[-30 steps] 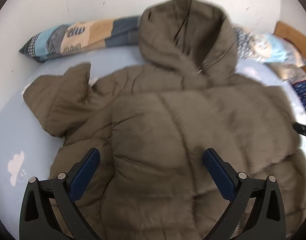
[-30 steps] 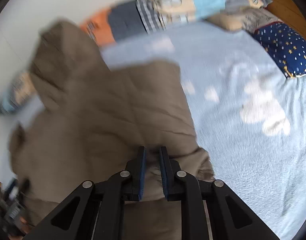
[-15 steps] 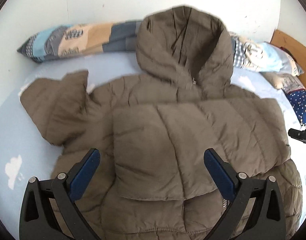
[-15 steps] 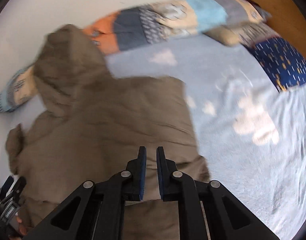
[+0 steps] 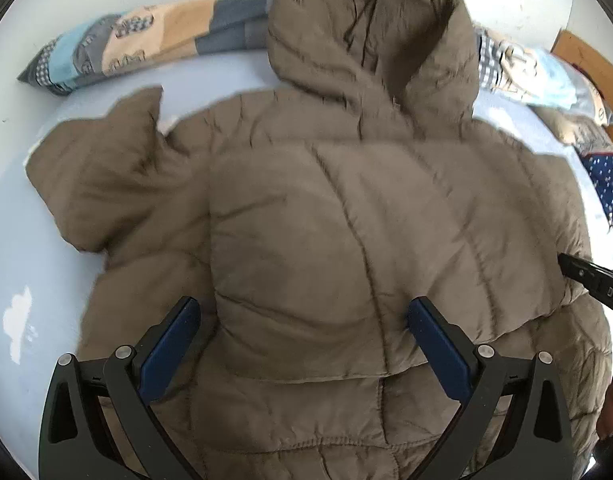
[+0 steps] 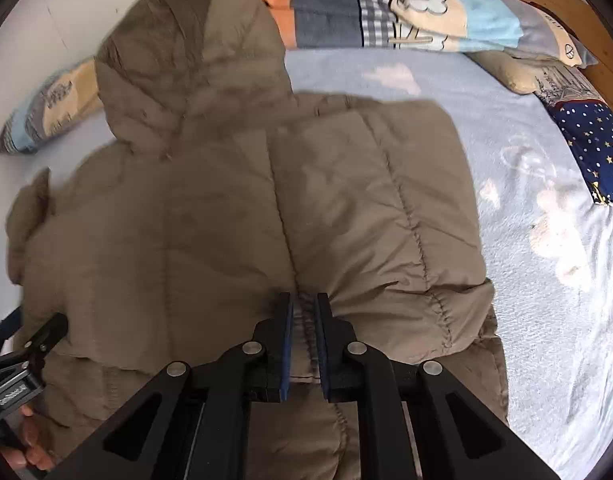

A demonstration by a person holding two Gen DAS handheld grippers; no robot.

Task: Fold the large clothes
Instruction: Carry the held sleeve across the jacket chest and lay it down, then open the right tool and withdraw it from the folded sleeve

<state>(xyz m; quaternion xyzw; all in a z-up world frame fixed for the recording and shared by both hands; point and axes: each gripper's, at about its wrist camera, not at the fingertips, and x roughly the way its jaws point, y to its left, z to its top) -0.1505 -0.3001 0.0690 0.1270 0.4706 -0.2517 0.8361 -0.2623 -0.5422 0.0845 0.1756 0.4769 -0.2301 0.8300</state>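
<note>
Between the right gripper's (image 6: 304,312) clenched jaws sits the jacket's (image 6: 234,208) fabric; left gripper (image 5: 304,320) gapes above.

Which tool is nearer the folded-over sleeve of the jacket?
Right. The right tool is clamped on the folded-over sleeve at its end; the left tool hangs open above the jacket, gripping nothing.

One brown puffer jacket (image 5: 326,220) with one hood (image 5: 370,28) lies on one blue bedsheet (image 6: 538,320). Two grippers: the left gripper (image 5: 304,344) and the right gripper (image 6: 304,320). One long patchwork pillow (image 6: 406,16), one beige cushion (image 6: 546,76) and one dark blue starry cushion (image 6: 594,136) lie along the bed's edges, with one wooden headboard (image 6: 558,4) behind
</note>
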